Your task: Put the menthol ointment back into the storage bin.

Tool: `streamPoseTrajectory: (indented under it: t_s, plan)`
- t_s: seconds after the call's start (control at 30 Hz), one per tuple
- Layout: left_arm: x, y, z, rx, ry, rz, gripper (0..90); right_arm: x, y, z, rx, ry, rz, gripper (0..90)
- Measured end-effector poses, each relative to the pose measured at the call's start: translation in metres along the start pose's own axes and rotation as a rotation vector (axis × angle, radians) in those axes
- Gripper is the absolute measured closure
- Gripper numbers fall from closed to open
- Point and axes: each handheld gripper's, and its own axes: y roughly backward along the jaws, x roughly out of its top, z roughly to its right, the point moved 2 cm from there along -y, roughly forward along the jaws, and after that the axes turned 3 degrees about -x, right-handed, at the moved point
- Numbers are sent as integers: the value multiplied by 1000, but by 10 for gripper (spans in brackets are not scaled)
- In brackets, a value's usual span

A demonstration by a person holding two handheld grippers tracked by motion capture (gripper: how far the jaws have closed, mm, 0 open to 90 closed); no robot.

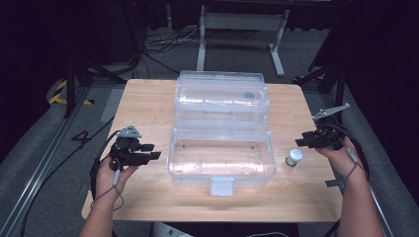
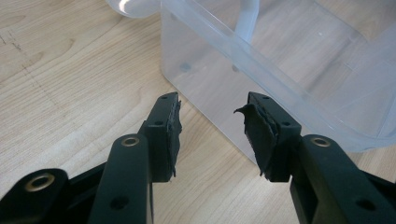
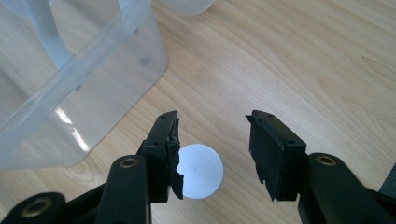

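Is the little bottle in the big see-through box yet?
Not yet. The clear box already stands open, lid back. The small white-capped bottle sits on the table beside it. The right gripper hovers open above the bottle. Grabbing it and putting it inside are left.

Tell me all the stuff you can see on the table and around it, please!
clear plastic box: one, see-through, lid open, in the middle of the table
box lid: one, see-through, lying open behind the box
latch: one, pale, on the box's front edge
small jar: one, white cap, standing on the table right of the box, apart from it
table: one, light wood
metal frame: one, grey, on the floor behind the table
cables: several, dark, on the floor behind the table
left gripper: one, black, jaws open and empty, left of the box
right gripper: one, black, jaws open and empty, above the small jar
hands: two, each holding a gripper
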Motion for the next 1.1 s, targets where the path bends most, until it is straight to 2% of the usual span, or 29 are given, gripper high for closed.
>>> streamPoseTrajectory:
  t_s: [0.13,0.6,0.7,0.73,1.1]
  plan:
    - [0,0,0,-2,5,-1,555,0,-4,-2,16,8,-36,521]
    - [-1,-1,-2,-3,3,-11,552,-3,-21,-8,27,50,-168,499]
    - [-1,-1,-2,-5,10,-12,548,-4,-24,-8,28,59,-180,486]
    - [-1,-2,-2,-6,10,-12,548,-5,-27,-9,35,60,-201,480]
    - [-2,-2,-3,-9,16,-15,541,-8,-40,-9,27,75,-278,447]
